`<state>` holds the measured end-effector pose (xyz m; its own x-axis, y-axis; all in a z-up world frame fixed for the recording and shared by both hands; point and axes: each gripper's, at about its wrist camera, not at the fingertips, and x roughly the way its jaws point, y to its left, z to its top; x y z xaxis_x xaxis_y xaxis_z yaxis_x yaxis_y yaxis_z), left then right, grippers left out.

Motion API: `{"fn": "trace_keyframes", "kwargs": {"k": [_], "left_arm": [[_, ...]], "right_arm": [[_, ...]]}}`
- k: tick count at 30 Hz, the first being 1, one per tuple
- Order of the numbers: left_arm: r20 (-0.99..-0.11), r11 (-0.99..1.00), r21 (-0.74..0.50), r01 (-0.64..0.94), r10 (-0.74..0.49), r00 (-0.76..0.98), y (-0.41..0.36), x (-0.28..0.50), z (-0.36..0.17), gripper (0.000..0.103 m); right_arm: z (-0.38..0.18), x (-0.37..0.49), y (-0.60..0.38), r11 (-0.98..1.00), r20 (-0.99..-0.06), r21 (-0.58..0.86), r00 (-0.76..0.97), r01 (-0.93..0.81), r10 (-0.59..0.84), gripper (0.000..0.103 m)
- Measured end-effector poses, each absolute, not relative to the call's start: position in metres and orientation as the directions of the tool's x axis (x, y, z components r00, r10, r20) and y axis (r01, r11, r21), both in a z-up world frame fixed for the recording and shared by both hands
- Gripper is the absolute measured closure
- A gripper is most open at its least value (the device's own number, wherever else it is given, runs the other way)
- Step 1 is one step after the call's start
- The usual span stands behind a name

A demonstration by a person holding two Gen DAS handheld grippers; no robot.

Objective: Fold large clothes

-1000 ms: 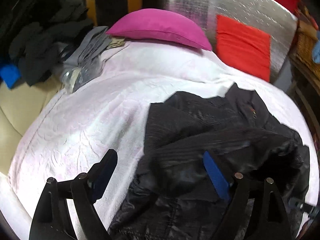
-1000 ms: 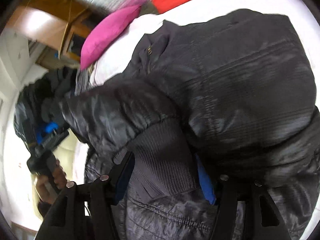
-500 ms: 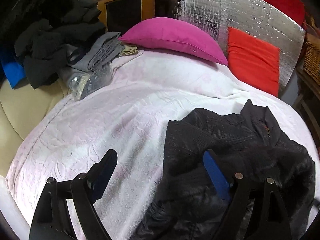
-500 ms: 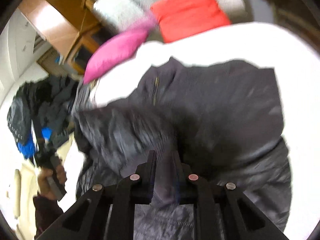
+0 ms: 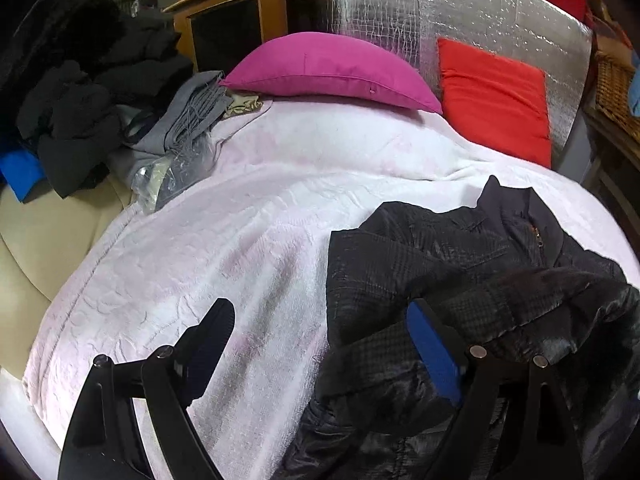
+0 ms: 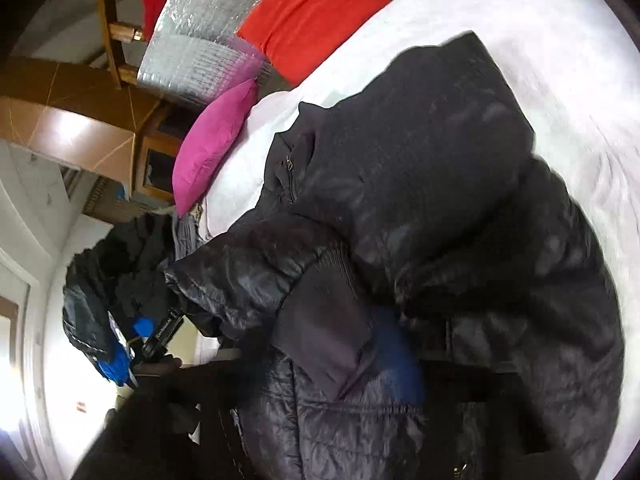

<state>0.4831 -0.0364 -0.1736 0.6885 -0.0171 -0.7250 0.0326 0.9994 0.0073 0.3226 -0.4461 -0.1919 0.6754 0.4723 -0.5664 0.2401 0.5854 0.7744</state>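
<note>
A black padded jacket [image 5: 460, 264] lies crumpled on the right half of the white bedspread [image 5: 224, 248], collar toward the pillows. My left gripper [image 5: 320, 344] hovers open at the jacket's left edge; its right finger is over the fabric and its left finger over bare bedspread. In the right wrist view the jacket [image 6: 440, 184] fills the frame. Its sleeve is folded across the body, and the ribbed cuff [image 6: 320, 332] hangs between the fingers of my right gripper [image 6: 316, 364]. Those jaws are opening, and the blue pad [image 6: 400, 356] stands just clear of the cuff.
A magenta pillow [image 5: 332, 68] and a red cushion [image 5: 496, 96] rest against a silver foil headboard [image 5: 460, 12]. Dark and grey clothes [image 5: 96, 112] are piled at the bed's far left. A wicker basket [image 5: 612, 84] stands at the right. A hand holds the left gripper [image 6: 160, 332].
The right gripper closed on the cuff, then spread its jaws again while rolling and drawing back. In the left view the sleeve has shifted right, off the jacket's front.
</note>
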Motion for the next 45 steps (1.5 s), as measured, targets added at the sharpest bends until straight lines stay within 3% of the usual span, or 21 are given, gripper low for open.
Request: {"fn": "trace_keyframes", "kwargs": {"k": [4, 8, 15, 21, 22, 23, 28, 37, 40, 45], "left_arm": [[-0.732, 0.999, 0.000, 0.034, -0.023, 0.681, -0.038, 0.485, -0.175, 0.015], [-0.741, 0.999, 0.005, 0.046, -0.027, 0.671, -0.041, 0.485, -0.178, 0.015], [-0.731, 0.998, -0.007, 0.055, -0.042, 0.681, -0.039, 0.481, -0.174, 0.015], [-0.725, 0.999, -0.017, 0.037, -0.038, 0.688, -0.034, 0.482, -0.172, 0.015], [-0.724, 0.999, -0.020, 0.036, -0.039, 0.689, -0.033, 0.483, -0.172, 0.015], [-0.722, 0.999, -0.021, 0.040, -0.043, 0.691, -0.033, 0.483, -0.172, 0.015], [-0.740, 0.998, 0.002, 0.066, -0.043, 0.671, -0.039, 0.490, -0.181, 0.015], [-0.851, 0.962, 0.100, 0.256, -0.051, 0.523, -0.080, 0.493, -0.229, 0.015], [-0.846, 0.951, 0.108, 0.289, -0.065, 0.529, -0.084, 0.490, -0.228, 0.015], [-0.857, 0.957, 0.050, 0.285, -0.106, 0.505, -0.076, 0.494, -0.228, 0.015]], "right_arm": [[-0.196, 0.311, -0.440, 0.568, -0.550, 0.787, 0.691, 0.241, 0.469, 0.025], [-0.216, 0.315, -0.426, 0.561, -0.587, 0.779, 0.642, 0.280, 0.493, 0.047], [-0.235, 0.323, -0.417, 0.506, -0.570, 0.802, 0.659, 0.318, 0.490, 0.049], [-0.233, 0.331, -0.407, 0.565, -0.626, 0.747, 0.656, 0.351, 0.421, 0.050], [-0.230, 0.332, -0.405, 0.590, -0.644, 0.727, 0.647, 0.351, 0.408, 0.069], [-0.227, 0.333, -0.401, 0.616, -0.666, 0.702, 0.635, 0.357, 0.391, 0.080], [-0.189, 0.330, -0.389, 0.734, -0.715, 0.594, 0.633, 0.328, 0.295, 0.091], [-0.117, 0.346, -0.432, 0.811, -0.672, 0.478, 0.735, 0.338, 0.089, 0.091], [-0.126, 0.361, -0.461, 0.806, -0.703, 0.436, 0.711, 0.400, 0.028, 0.091], [-0.162, 0.363, -0.495, 0.740, -0.706, 0.529, 0.700, 0.416, 0.111, 0.090]]}}
